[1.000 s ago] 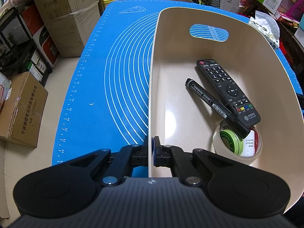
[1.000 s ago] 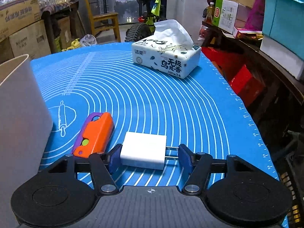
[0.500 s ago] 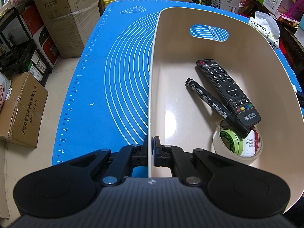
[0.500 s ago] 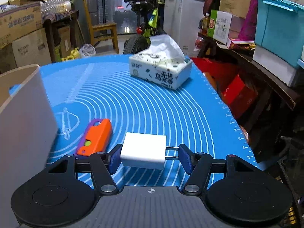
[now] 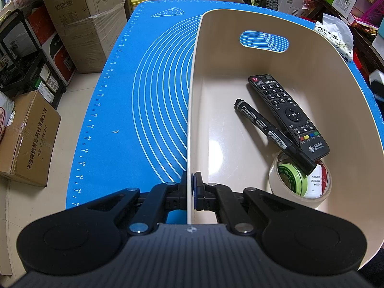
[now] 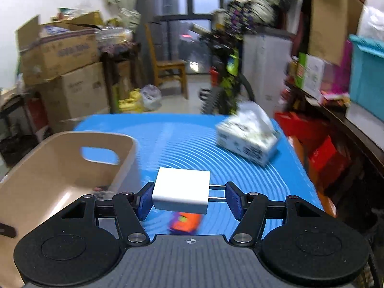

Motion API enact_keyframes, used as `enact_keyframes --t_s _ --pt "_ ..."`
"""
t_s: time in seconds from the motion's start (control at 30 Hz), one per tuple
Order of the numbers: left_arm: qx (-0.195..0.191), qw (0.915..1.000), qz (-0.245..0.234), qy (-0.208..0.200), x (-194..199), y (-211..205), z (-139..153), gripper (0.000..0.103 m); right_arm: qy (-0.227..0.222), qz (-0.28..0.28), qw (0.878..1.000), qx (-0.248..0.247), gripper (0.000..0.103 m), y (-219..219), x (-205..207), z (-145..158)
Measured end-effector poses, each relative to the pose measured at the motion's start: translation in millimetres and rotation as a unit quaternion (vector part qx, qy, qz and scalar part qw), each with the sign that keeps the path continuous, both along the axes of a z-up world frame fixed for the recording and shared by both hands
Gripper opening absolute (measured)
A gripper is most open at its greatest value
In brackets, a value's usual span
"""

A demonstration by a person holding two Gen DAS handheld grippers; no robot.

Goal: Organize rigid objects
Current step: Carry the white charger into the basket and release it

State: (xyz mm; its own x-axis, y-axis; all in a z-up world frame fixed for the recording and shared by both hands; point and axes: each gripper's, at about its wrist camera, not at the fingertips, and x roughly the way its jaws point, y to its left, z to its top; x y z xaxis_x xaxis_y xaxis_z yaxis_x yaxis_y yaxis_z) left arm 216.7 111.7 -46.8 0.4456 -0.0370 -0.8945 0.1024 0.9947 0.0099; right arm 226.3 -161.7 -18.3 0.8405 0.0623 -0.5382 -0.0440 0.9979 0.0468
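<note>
On the blue mat (image 5: 148,76) covering the bench, the left tongs (image 5: 191,187) are clamped shut on the near wall of the beige bin (image 5: 189,124), which holds a black remote (image 5: 286,114), a black marker (image 5: 266,129) lying partly across it, and a tape roll (image 5: 301,180) with a green tin (image 5: 289,176) inside. Raised above the mat, the right tongs (image 6: 189,198) grip a white charger (image 6: 181,193) between one pad and its prongs, just right of the bin (image 6: 60,168), with an orange and purple item (image 6: 184,223) lying below and a tissue pack (image 6: 248,139) farther off
</note>
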Motion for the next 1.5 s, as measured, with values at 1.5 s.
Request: enact_keyframes --t_s 1.5 --pt "0.000 1.0000 0.000 0.000 -0.4 0.9 1.3 0.004 0.130 0.184 0.970 -0.089 0.082 131.1 -4.9 -13.6"
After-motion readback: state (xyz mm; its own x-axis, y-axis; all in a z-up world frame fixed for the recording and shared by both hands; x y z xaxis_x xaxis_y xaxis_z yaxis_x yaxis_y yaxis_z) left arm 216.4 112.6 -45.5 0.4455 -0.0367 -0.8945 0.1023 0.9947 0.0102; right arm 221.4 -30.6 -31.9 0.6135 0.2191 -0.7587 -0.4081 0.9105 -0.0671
